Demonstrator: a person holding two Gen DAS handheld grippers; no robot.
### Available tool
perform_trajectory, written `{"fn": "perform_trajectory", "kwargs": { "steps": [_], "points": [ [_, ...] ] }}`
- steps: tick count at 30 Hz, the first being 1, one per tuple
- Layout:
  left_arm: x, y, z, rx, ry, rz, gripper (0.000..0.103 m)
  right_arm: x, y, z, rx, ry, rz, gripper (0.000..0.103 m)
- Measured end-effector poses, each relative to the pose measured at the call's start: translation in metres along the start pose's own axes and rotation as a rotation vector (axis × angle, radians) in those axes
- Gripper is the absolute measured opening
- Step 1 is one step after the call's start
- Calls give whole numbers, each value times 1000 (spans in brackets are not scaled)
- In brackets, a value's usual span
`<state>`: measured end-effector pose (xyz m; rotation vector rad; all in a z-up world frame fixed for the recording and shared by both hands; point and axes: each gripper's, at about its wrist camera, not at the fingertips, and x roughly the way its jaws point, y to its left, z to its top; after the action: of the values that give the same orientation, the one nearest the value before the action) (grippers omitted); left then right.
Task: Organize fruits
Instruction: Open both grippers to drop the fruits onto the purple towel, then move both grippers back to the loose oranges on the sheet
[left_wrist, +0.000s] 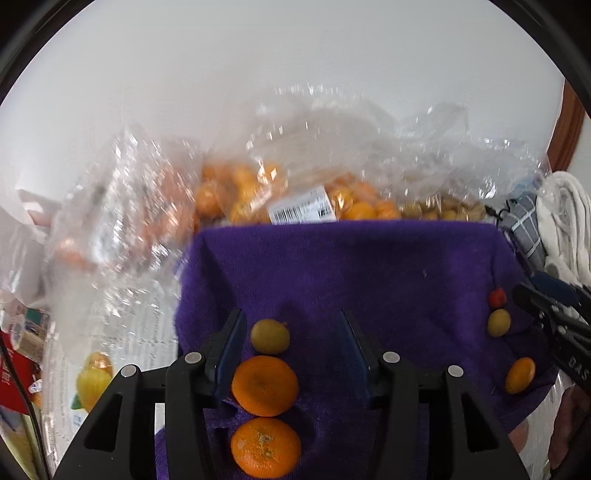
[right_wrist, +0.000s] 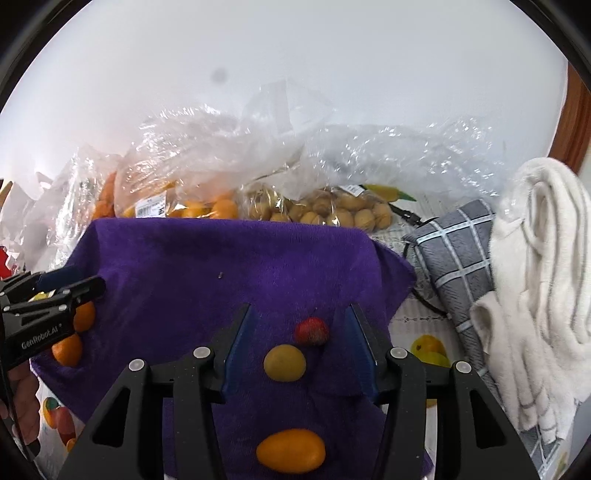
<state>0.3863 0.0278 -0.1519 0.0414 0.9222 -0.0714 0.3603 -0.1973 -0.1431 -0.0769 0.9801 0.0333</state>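
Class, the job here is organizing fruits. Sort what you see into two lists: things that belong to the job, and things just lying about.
Belongs to the job:
purple cloth
two oranges
two yellow-green fruits
red fruit
oval orange fruit
bagged oranges

Lying about:
grey checked cloth
white towel
bag of walnuts

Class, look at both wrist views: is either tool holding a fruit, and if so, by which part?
Nothing is held. The left tool and right tool are both open, with fruit lying loose on the purple towel.
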Motion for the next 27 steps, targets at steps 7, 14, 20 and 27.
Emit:
{"fn": "perform_trajectory", "kwargs": {
  "steps": [7, 14, 20, 27],
  "points": [
    [-61, -8, 3, 10, -109, -59, 49, -47, -5, -18, 40, -58, -32, 50],
    [-99, 6, -31, -23, -103, -129, 49, -92, -10, -42, 48, -86, -12, 50],
    [-108, 36, -73, -90, -71, -70, 49, -109, 0, -70, 44, -71, 22, 50],
    [-116, 60, -126, -150, -51, 20, 49, -115, 23, -107, -21, -71, 30, 50]
  ]
}}
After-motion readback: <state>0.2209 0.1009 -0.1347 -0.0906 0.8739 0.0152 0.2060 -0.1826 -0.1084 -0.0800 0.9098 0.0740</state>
